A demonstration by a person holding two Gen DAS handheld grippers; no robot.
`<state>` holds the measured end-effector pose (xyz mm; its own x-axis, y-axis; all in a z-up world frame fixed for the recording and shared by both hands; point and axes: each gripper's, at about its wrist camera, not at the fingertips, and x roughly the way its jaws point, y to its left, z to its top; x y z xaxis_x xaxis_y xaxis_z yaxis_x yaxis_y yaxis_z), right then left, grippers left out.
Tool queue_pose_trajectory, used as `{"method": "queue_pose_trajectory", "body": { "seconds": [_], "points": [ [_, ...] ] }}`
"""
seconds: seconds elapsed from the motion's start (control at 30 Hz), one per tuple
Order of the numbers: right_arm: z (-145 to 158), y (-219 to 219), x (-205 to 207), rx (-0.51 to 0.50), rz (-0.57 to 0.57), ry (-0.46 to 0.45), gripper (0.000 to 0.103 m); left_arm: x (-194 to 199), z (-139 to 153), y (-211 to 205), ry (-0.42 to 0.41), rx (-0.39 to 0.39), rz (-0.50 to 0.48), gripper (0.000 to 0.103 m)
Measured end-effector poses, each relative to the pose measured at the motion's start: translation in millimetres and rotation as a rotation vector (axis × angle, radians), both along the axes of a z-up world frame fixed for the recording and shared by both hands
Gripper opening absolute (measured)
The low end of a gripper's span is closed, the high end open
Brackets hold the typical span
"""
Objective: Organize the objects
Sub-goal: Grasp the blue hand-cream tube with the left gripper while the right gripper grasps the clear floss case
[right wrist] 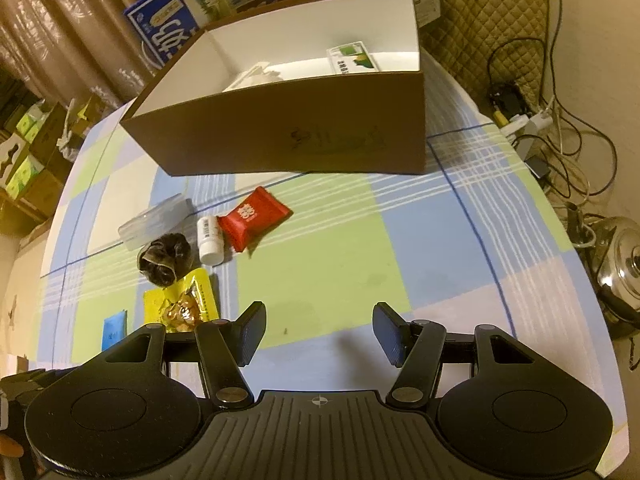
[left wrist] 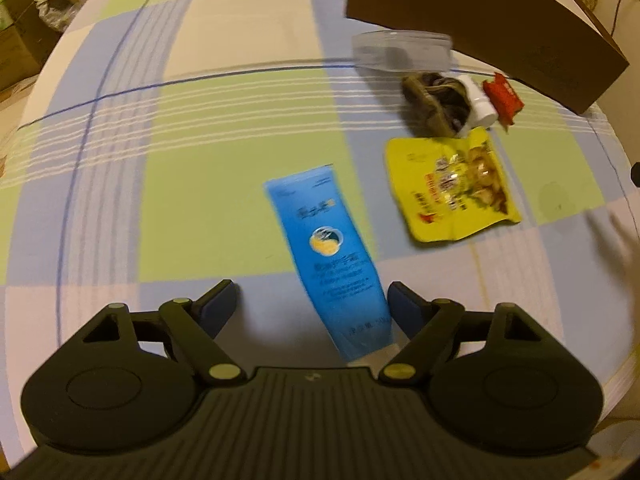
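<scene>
Blue plastic catches the eye first: a soft blue squeeze tube point(left wrist: 328, 256) lies flat on the checked blue, green and cream tablecloth point(left wrist: 200, 160), its lower end between the spread fingers of the left gripper point(left wrist: 312, 308), close to the right-hand pad. That gripper is released, holding nothing.

Ahead and to its right sits a crinkled yellow foil snack pouch point(left wrist: 448, 188). Beyond it cluster a dark fuzzy bundle point(left wrist: 436, 104), a small white plastic bottle point(left wrist: 480, 104) lying on its side, a red sweet wrapper point(left wrist: 504, 96) and a clear plastic lidded case point(left wrist: 400, 54). Farthest off stands the brown cardboard box with white lining point(right wrist: 288, 136), already holding a few items.

The right gripper point(right wrist: 320, 334) hangs open over bare cloth, the pile off to its left.

The tube looks light and yielding, probably a little slick; I would pinch it across the middle of its width, gently, so it neither slips nor squeezes out.
</scene>
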<state>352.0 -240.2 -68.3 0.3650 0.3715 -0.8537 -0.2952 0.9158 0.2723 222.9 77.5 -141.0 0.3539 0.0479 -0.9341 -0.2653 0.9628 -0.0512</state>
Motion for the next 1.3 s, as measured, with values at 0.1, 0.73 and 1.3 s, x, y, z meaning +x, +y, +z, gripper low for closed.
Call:
{"method": "queue_pose_trajectory", "body": {
  "seconds": [0.1, 0.73, 1.3],
  "points": [
    [-2.8, 5.3, 0.4, -0.004, 0.014, 0.006, 0.057, -9.7, 1.2, 5.6, -0.009, 0.014, -0.003, 0.071],
    [-8.2, 21.1, -6.0, -0.007, 0.034, 0.021, 0.057, 0.3, 4.8, 2.1, -0.037, 0.073, -0.1, 0.034],
    [7.5, 162.7, 29.3, 0.04, 0.298, -0.069, 0.057, 30.2, 34.7, 72.4, -0.126, 0.091, 0.043, 0.034]
  ]
}}
